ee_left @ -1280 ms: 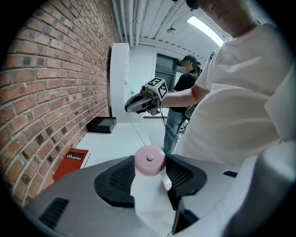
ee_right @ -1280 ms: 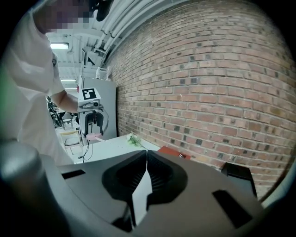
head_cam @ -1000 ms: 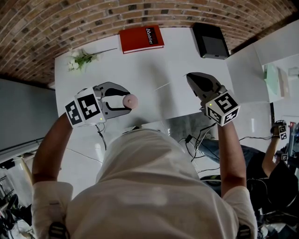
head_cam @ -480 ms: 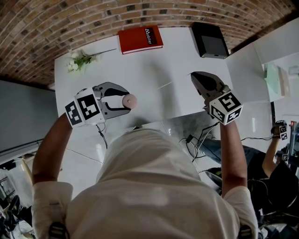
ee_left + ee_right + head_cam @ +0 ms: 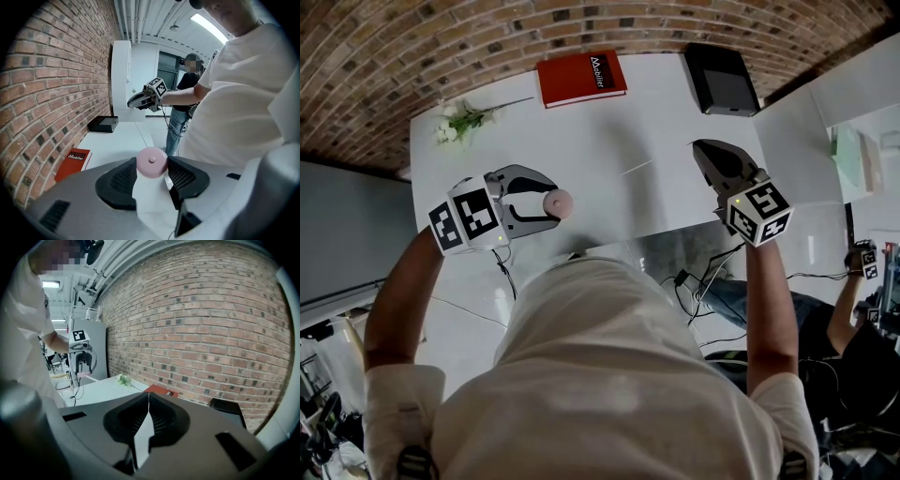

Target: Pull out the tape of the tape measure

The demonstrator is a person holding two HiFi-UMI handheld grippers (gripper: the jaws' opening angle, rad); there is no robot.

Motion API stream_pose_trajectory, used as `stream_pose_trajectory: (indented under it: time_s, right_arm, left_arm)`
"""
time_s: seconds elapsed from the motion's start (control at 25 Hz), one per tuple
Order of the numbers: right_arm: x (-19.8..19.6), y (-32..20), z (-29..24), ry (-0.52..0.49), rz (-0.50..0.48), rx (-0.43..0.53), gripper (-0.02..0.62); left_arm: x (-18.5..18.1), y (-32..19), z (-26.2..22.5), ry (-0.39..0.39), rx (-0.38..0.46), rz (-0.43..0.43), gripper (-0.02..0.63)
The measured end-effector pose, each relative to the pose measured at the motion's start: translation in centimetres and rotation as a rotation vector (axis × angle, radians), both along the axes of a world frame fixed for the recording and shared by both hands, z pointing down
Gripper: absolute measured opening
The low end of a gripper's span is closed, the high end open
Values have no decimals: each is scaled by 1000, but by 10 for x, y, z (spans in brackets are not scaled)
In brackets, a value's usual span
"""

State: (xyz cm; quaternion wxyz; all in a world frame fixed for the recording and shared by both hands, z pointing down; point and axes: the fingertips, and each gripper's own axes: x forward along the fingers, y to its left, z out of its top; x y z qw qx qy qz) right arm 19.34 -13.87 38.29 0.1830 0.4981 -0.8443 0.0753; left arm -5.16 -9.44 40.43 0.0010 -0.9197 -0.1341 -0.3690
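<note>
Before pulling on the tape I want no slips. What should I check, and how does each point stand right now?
1. Left gripper clamped on the tape measure: ok.
2. Right gripper jaws together: ok.
3. Tape's end caught in the right gripper: cannot tell.
4. Red book and black box lying apart from both grippers: ok.

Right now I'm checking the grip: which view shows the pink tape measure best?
Left gripper view: the pink tape measure is close-up, clamped in the left hand-held gripper. Head view shows it small; right gripper view, a distant speck.
</note>
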Motion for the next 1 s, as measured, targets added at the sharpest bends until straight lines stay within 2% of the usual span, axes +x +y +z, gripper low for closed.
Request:
stream_pose_trajectory:
  time_s: [1.0]
  right_arm:
    - [27,-2,2,-13,30,-14,9]
  left_arm:
    - [-11,1,3,-31,3,-16,204]
